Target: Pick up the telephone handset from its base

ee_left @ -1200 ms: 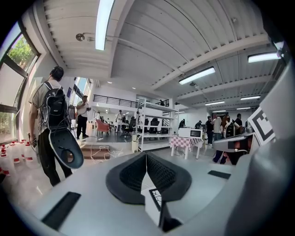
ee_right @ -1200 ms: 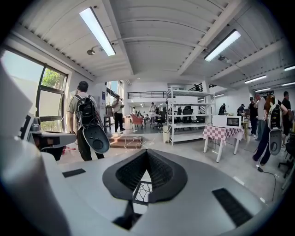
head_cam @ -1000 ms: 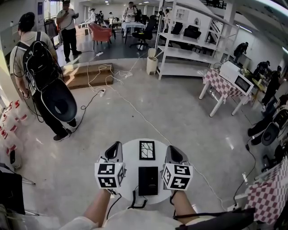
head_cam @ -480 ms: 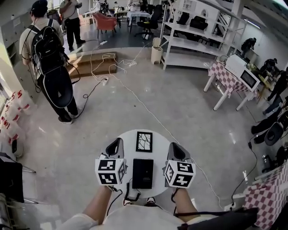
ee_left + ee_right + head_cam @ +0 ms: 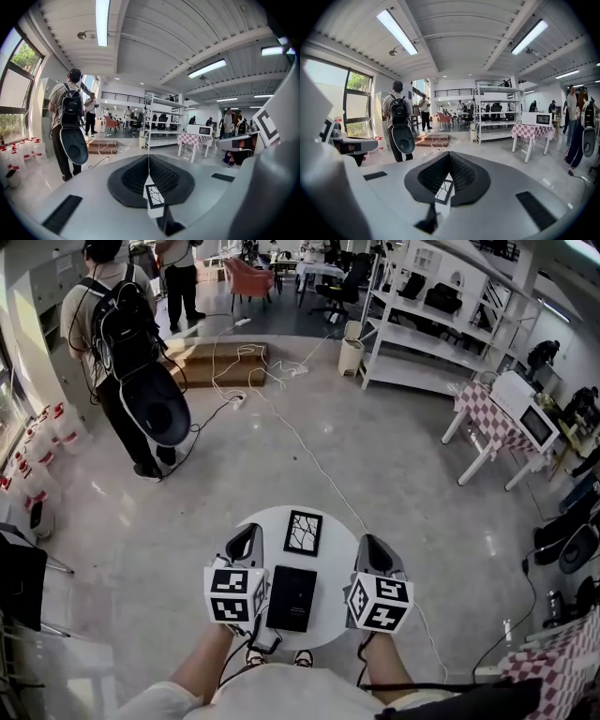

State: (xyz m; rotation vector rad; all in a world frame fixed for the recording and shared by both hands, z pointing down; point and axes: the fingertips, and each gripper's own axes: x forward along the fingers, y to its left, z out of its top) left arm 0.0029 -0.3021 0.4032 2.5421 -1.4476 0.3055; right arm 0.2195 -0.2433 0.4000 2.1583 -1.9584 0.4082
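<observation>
A flat black telephone (image 5: 292, 597) lies on a small round white table (image 5: 330, 524), its cord (image 5: 259, 641) hanging off the near edge. Beyond it lies a black-framed card with a crack pattern (image 5: 303, 532). My left gripper (image 5: 248, 533) hovers just left of the phone, shut and holding nothing. My right gripper (image 5: 369, 543) hovers just right of it, also shut and holding nothing. In the left gripper view the pads (image 5: 164, 176) meet above the card (image 5: 154, 196) and the phone (image 5: 169, 226). The right gripper view shows the card (image 5: 443, 190) under its closed pads (image 5: 461, 173).
A person with a backpack and a round black bag (image 5: 127, 352) stands on the floor at far left. Cables (image 5: 281, 427) trail across the floor. White shelving (image 5: 422, 334) and a checkered table (image 5: 492, 423) stand at the right, bottles (image 5: 42, 460) along the left wall.
Both grippers have eased forward and slightly down beside the phone, still shut. The head view has shifted, so the table sits higher in the frame.
</observation>
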